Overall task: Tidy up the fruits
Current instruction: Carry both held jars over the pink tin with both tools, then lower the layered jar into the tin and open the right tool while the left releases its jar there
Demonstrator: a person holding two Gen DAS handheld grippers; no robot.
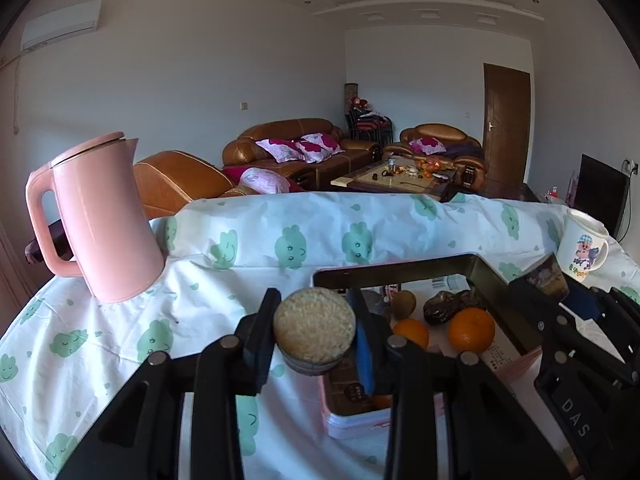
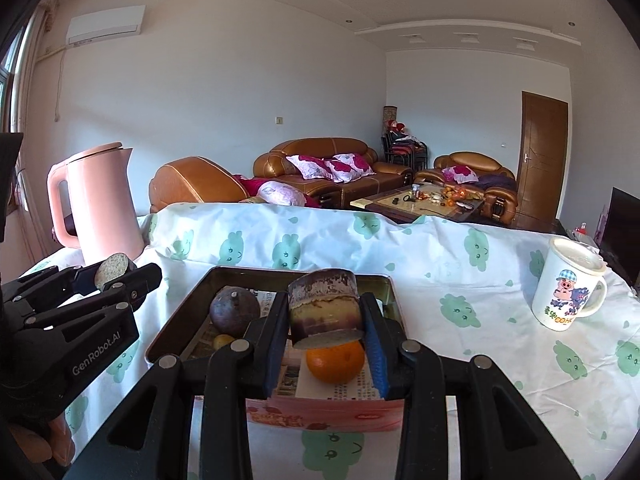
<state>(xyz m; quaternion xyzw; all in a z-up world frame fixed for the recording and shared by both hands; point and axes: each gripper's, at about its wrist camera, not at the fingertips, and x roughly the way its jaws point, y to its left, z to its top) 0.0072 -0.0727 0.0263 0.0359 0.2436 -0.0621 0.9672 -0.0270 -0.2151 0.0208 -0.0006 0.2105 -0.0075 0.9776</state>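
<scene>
My left gripper [image 1: 314,332] is shut on a short sugarcane piece [image 1: 314,322] whose pale cut end faces the camera; it hangs over the near left edge of the pink tin [image 1: 400,270]. My right gripper [image 2: 326,320] is shut on a purple-skinned sugarcane piece [image 2: 324,304] above the tin's rim [image 2: 304,272] and an orange [image 2: 336,362]. Inside the tin lie two oranges [image 1: 471,329], a kiwi [image 1: 403,303] and a dark round fruit [image 2: 234,310]. Each gripper shows at the edge of the other's view, the left gripper [image 2: 114,274] and the right gripper [image 1: 548,280].
A pink kettle [image 1: 100,220] stands at the table's back left corner. A cartoon mug [image 2: 568,284] stands at the right. A white cloth with green prints [image 1: 280,220] covers the table. Sofas and a coffee table lie beyond it.
</scene>
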